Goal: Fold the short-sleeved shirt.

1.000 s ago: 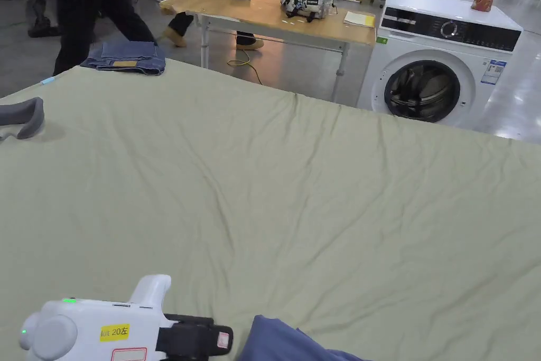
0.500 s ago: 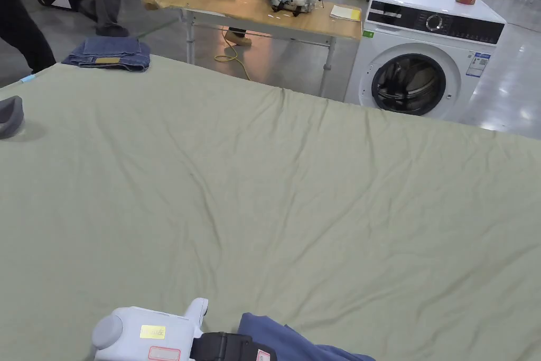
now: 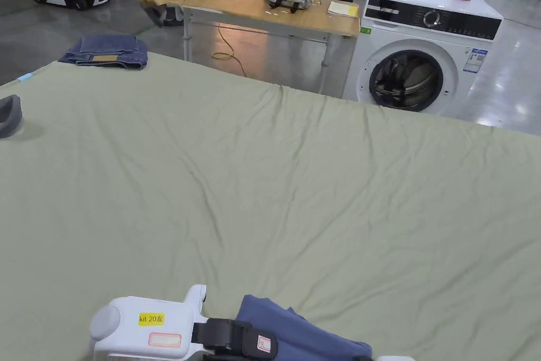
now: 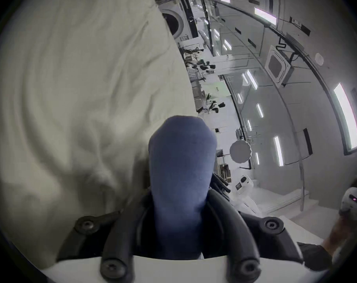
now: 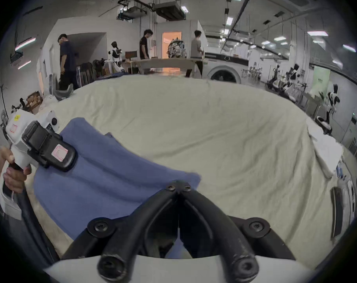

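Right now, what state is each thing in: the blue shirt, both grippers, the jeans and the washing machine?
Blue short-sleeved shirt: bunched, held up at the near edge.
Left gripper: shut on the shirt.
Right gripper: shut on the shirt's edge.
Blue denim jeans: folded, at the far corner.
White washing machine: door open.

Legible marking – little. The left gripper (image 3: pixel 232 336) carries a yellow sticker (image 3: pixel 151 318) with a short printed code on its white body, a red-bordered label (image 3: pixel 164 339) just below it (print too small to make out) and a pink-edged label (image 3: pixel 262 343) on its black block. The washing machine (image 3: pixel 422 34) bears a blue-and-white sticker (image 3: pixel 472 61) and a small green tag (image 3: pixel 366 30) – neither readable.
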{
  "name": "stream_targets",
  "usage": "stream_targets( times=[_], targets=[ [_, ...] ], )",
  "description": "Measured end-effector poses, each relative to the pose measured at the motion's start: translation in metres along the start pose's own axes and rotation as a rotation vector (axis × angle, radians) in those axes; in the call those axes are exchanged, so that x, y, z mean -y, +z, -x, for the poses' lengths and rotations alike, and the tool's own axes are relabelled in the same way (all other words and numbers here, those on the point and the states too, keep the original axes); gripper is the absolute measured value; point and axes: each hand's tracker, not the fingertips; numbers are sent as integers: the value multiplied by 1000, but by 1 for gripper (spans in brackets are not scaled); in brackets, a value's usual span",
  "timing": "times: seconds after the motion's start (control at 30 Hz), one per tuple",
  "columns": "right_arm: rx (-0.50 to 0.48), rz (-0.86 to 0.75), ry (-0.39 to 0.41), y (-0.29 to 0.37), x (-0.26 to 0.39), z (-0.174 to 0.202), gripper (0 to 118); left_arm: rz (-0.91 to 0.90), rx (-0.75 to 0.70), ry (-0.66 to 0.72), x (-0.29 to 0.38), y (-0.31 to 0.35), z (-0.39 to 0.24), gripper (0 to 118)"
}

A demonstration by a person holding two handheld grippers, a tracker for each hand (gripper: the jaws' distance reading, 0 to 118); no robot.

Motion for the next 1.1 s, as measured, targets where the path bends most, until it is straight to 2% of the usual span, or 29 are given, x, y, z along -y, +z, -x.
stream_targets(
  times=[0.17,0.27,0.5,0.83,1.1],
  targets=[
    [37,-68,-6,2,-30,-19,0,-8,-79,-71,-27,38,-24,19],
    [57,-118,-9,4,-47,-28,0,-54,-108,-63,-43,78,-32,19],
    [104,-152,-17,3,-74,-43,0,-162,-315,-129,-84,216,-58,19],
    [136,-132,-21,-1,-74,-45,0,-319,-613,51,-100,396,-53,19],
    [150,-99,-18,-5,-66,-41,0,-376,-755,127,-93,442,-45,20]
  ],
)
